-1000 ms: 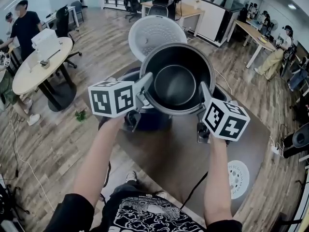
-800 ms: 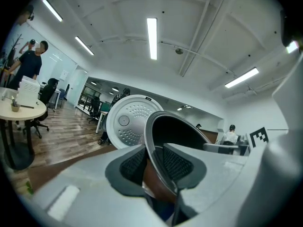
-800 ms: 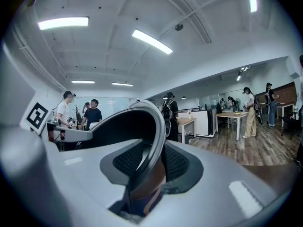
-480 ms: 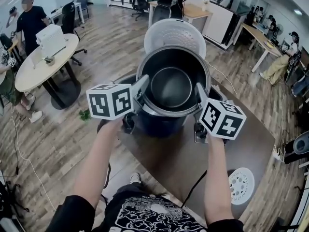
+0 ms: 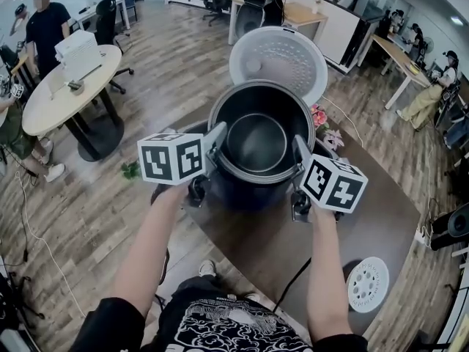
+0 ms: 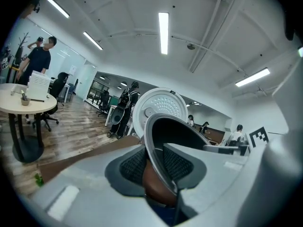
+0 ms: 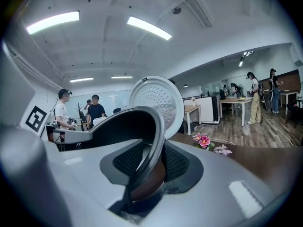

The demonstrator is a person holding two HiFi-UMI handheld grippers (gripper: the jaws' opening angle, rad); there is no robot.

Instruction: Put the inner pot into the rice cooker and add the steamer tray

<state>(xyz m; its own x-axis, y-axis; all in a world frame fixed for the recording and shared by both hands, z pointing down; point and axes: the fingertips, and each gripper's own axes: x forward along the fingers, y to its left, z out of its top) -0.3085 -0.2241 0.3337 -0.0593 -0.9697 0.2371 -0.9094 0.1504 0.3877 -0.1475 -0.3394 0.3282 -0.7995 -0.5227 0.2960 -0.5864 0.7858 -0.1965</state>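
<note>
I hold the dark inner pot (image 5: 258,139) by its rim between both grippers, just above the dark blue rice cooker body (image 5: 242,189). My left gripper (image 5: 218,147) is shut on the pot's left rim, and the rim (image 6: 158,157) runs between its ribbed pads. My right gripper (image 5: 299,156) is shut on the pot's right rim (image 7: 154,160). The cooker's white lid (image 5: 278,57) stands open behind the pot. The white steamer tray (image 5: 368,284) lies flat on the brown table at the lower right.
The brown table (image 5: 256,248) carries pink flowers (image 5: 319,116) to the right of the cooker and a black cable (image 5: 293,288) runs off its front edge. A round table (image 5: 55,97) and several people stand further off.
The pot and both grippers have sunk toward the cooker body together. The open lid now shows more fully behind the pot.
</note>
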